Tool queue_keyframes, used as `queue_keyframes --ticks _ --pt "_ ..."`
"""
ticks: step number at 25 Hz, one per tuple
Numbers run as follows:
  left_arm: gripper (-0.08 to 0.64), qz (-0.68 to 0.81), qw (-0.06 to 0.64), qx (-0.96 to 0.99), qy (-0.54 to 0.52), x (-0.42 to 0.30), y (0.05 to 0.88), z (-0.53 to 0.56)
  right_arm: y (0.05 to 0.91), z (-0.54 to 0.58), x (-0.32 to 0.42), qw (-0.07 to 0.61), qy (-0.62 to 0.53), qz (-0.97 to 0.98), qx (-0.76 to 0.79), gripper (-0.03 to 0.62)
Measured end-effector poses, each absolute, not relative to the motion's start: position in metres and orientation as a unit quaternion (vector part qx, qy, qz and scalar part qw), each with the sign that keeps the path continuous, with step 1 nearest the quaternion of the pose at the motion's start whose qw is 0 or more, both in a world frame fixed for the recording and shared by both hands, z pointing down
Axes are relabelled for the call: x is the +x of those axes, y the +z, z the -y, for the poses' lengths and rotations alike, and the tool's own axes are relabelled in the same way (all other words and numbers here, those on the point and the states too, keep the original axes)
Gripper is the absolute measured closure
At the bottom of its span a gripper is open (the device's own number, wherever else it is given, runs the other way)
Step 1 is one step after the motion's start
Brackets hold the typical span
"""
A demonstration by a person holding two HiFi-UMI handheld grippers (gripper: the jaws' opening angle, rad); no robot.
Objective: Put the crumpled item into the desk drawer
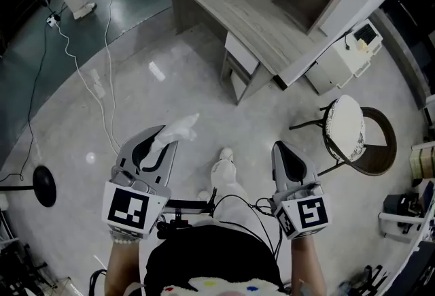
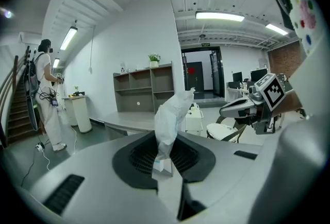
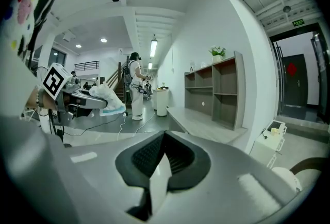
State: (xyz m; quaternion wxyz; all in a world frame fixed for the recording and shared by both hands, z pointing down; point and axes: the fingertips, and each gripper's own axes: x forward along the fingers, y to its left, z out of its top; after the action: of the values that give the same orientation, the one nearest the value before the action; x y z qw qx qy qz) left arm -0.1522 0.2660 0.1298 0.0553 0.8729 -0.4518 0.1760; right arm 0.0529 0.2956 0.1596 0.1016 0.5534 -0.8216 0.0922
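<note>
Head view looks down on two hand-held grippers over the pale floor (image 1: 136,94), both well short of the long wooden surface (image 1: 231,9) and of the white-fronted drawer (image 1: 241,54) under its near end. The left hand-held gripper (image 1: 162,143) pinches the crumpled white item (image 1: 179,128) by its lower end, and the rest of the item sticks out past the jaws toward that surface. The right hand-held gripper (image 1: 281,148) has its jaws pressed together on nothing, about as far from the surface as the left one.
</note>
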Motion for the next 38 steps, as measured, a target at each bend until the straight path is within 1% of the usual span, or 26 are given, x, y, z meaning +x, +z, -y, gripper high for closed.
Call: queue_keyframes --ticks 5,9,13,21,31,35,38 --pt "0.5 0.459 0.056 0.869 0.178 -0.134 0.133 -0.222 0.165 -0.247 0.065 0.112 0.1 0.828 0.54 0.583" --pt "0.499 0.467 0.057 0.864 0.178 -0.119 0.132 -0.186 0.161 -0.203 0.074 0.095 0.091 0.84 0.527 0.583" --pt "0.5 0.476 0.06 0.859 0.177 -0.106 0.132 -0.152 0.171 -0.169 0.088 0.12 0.099 0.847 0.508 0.583" --pt "0.5 0.487 0.065 0.852 0.178 -0.082 0.132 -0.093 0.176 -0.104 0.106 0.118 0.1 0.859 0.488 0.583" --pt "0.5 0.505 0.074 0.84 0.187 -0.073 0.145 -0.049 0.195 -0.057 0.109 0.096 0.12 0.869 0.47 0.583" --pt "0.5 0.505 0.075 0.838 0.193 -0.073 0.152 -0.038 0.215 -0.053 0.107 0.11 0.14 0.867 0.465 0.583" --pt "0.499 0.5 0.079 0.84 0.194 -0.075 0.157 -0.03 0.22 -0.047 0.1 0.093 0.146 0.865 0.47 0.583"
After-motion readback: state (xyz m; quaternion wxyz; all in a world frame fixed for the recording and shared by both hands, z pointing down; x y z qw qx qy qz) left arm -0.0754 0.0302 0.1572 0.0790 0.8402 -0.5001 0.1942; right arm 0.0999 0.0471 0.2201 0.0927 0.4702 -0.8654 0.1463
